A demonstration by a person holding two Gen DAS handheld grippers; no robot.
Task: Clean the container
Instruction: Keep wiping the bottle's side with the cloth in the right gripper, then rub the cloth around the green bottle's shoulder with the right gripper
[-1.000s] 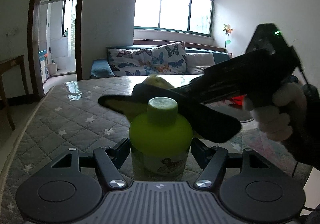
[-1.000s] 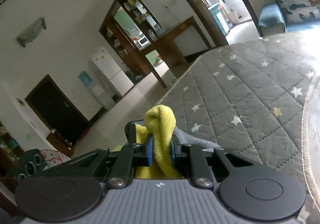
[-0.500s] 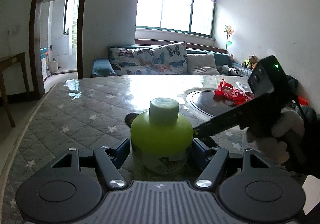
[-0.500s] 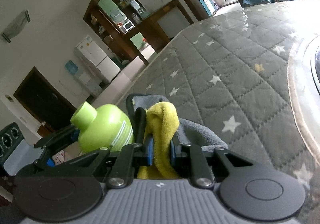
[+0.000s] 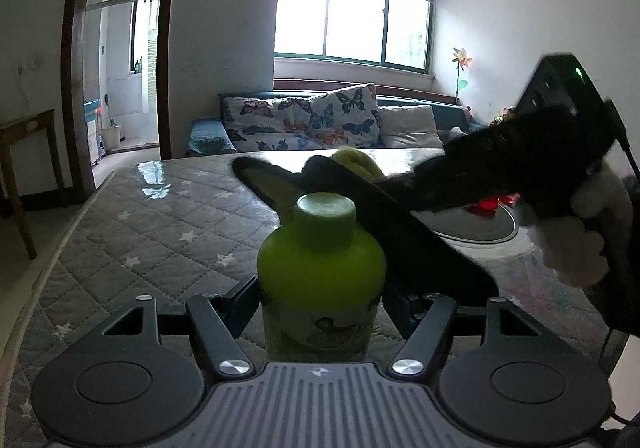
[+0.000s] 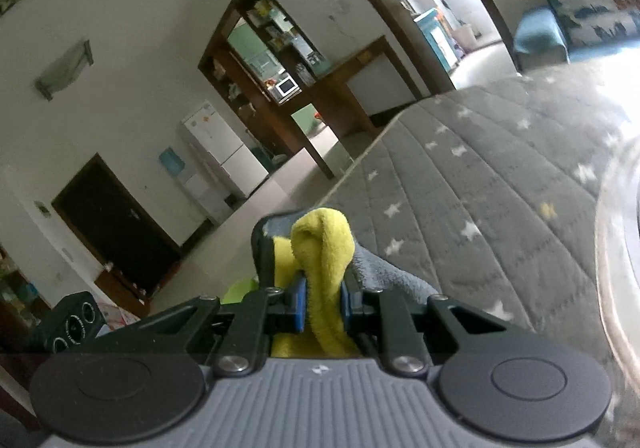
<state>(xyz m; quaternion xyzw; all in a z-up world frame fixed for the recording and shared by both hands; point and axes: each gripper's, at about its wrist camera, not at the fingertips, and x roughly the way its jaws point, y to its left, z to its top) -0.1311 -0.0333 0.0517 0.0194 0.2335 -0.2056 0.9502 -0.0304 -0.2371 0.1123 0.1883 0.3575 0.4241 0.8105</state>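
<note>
Over the quilted, star-patterned table cover [image 5: 168, 224], the left gripper [image 5: 320, 300] clamps a lime-green bottle [image 5: 320, 272] upright between its two fingers, cap [image 5: 326, 213] on and pointing up. The right gripper [image 6: 322, 306] is pinched tight on a yellow cloth [image 6: 322, 248], a fold of it bulging out above the blue pads, with a grey layer of the cloth [image 6: 384, 272] trailing to the right.

The risks, as I judge them: the bottle is round and smooth-looking, so a firm wipe from the side could twist it in the left gripper's hold or tip it out — the fingers grip low on the body, which leaves the shoulder and cap free to lever. The cloth is held by a narrow fold only; a hard drag across the bottle could pull it out through the pads. The long black fingers of the right gripper also cross close by the cap, and a knock there is possible.

The left wrist view shows the whole exchange: the bottle, the right gripper [image 5: 320, 175] crossing just behind its cap with the cloth [image 5: 356, 163] peeking above, and the gloved hand [image 5: 580, 232] driving it. The right wrist view shows the pinch on the cloth plainly, yet only a sliver of green [image 6: 240, 290] low left — whether the cloth touches the bottle, neither view settles.
</note>
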